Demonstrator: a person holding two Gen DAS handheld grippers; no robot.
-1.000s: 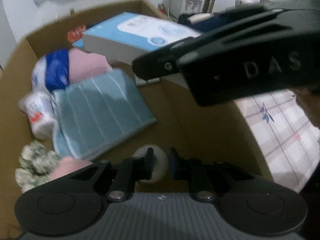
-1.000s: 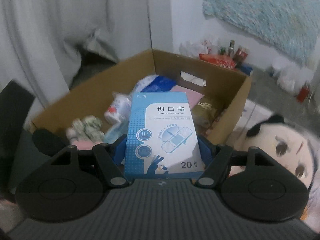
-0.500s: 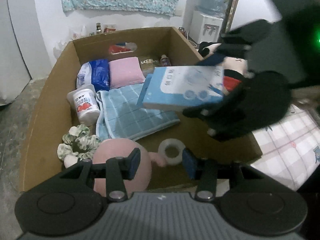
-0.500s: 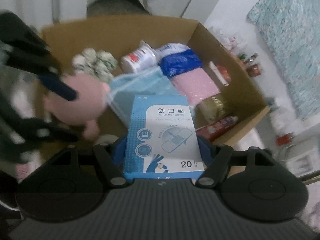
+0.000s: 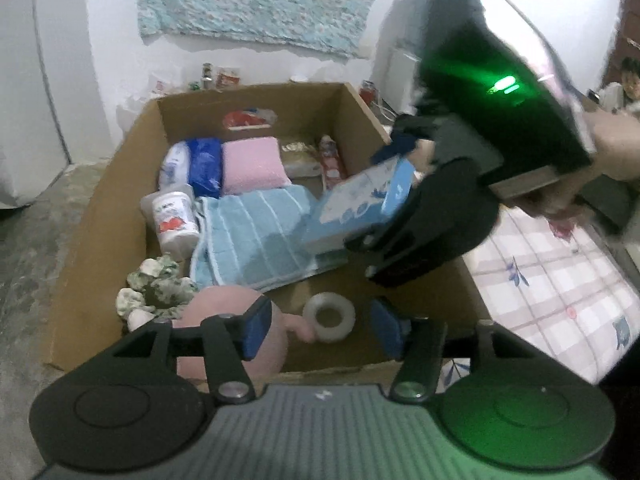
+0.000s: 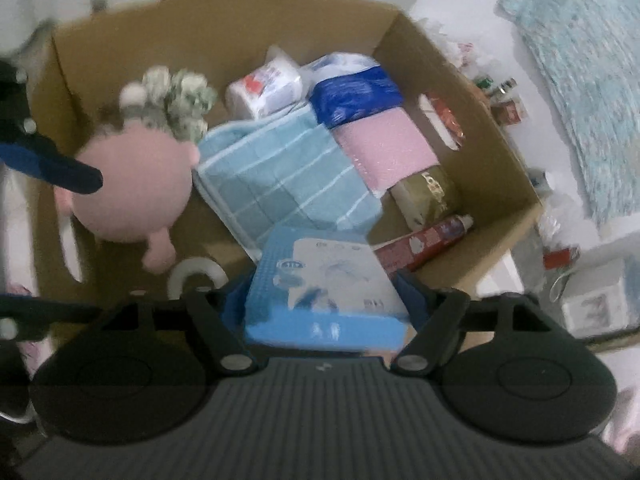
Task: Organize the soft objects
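A cardboard box (image 5: 360, 108) (image 6: 488, 128) holds a folded blue striped towel (image 5: 256, 236) (image 6: 280, 176), a pink pad (image 5: 250, 164) (image 6: 384, 148), a pink plush (image 5: 224, 320) (image 6: 132, 184), a tape roll (image 5: 329, 316) and a green-white scrunchie (image 5: 154, 284) (image 6: 176, 100). My right gripper (image 6: 320, 292) is shut on a blue plaster box (image 6: 324, 284) (image 5: 360, 204) and holds it low over the box's right side. My left gripper (image 5: 322, 326) is open and empty above the box's near edge, over the tape roll.
The box also holds a white tissue pack (image 5: 174, 220), a blue-white packet (image 5: 200, 164), a red tube (image 6: 420, 240) and a gold packet (image 6: 428, 196). A checked cloth (image 5: 560, 280) lies to the right. Small bottles (image 5: 224, 76) stand along the wall.
My right gripper has carried the plaster box down into the cardboard box, tilting it forward. My left gripper has opened wider and drawn back from the tape roll.
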